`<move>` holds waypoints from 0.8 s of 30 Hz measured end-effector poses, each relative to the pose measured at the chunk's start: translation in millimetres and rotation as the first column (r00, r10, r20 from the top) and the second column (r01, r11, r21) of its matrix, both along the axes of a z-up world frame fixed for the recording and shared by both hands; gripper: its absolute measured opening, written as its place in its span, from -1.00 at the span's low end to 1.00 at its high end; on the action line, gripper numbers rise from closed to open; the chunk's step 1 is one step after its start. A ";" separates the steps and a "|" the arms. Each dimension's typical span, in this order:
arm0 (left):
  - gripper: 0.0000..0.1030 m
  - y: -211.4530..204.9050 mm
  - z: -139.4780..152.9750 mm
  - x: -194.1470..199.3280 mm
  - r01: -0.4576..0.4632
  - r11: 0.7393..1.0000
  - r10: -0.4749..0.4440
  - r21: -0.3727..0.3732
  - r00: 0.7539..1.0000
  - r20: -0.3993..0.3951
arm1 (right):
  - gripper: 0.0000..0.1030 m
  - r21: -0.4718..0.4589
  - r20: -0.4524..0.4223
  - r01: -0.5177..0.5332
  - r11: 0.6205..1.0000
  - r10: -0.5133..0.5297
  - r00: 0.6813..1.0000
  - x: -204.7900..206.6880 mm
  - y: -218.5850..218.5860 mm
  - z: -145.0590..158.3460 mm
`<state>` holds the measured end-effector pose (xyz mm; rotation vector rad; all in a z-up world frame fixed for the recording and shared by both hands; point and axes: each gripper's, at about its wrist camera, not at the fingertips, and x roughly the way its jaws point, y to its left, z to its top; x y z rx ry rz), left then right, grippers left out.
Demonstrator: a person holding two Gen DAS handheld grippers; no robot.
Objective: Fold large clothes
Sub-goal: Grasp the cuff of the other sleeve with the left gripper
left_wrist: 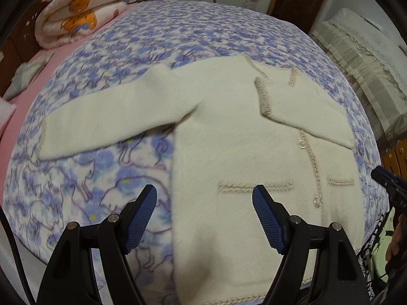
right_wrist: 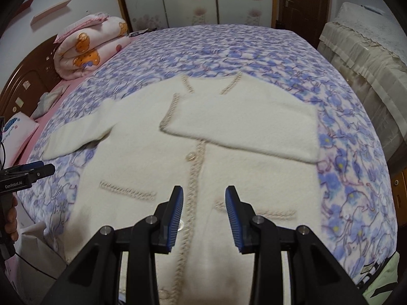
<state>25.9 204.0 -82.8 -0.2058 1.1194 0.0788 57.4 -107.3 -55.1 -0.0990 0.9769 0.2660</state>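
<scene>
A cream cardigan [left_wrist: 229,137] with beige braided trim and buttons lies front-up on the bed; it also shows in the right wrist view [right_wrist: 157,162]. Its right sleeve [right_wrist: 244,124] is folded across the chest. Its left sleeve [left_wrist: 106,117] lies stretched out to the left on the blanket. My left gripper [left_wrist: 204,195] is open and empty, above the cardigan's lower left edge. My right gripper [right_wrist: 204,195] is open and empty, above the button band near the hem. Each gripper shows at the edge of the other's view.
The bed is covered by a blue-and-white floral blanket [right_wrist: 356,178]. A rolled pink quilt with bears [right_wrist: 89,48] lies at the head, by a wooden headboard [right_wrist: 23,86]. A lace-covered cabinet [right_wrist: 368,58] stands on the right. Wardrobe doors [right_wrist: 190,0] are behind.
</scene>
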 end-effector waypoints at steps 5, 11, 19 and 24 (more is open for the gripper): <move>0.48 62.6 -20.9 -6.9 -0.099 0.987 0.094 -0.123 0.995 -0.046 | -0.33 -0.013 -0.032 -0.057 0.998 0.057 0.998 -0.9 47.4 -13.2; 0.48 139.1 -51.9 0.5 -0.205 0.947 0.187 -0.249 0.978 -0.093 | -0.33 -0.006 -0.063 -0.126 0.992 0.125 0.990 11.7 112.5 -27.4; 0.43 233.0 -98.7 29.4 -0.389 0.840 0.359 -0.377 0.921 -0.150 | -0.33 0.024 -0.097 -0.203 0.979 0.204 0.974 29.2 181.7 -46.5; 0.41 282.6 -133.6 36.8 -0.526 0.771 0.482 -0.359 0.850 -0.212 | -0.33 0.026 -0.114 -0.224 0.974 0.226 0.968 36.0 198.0 -56.9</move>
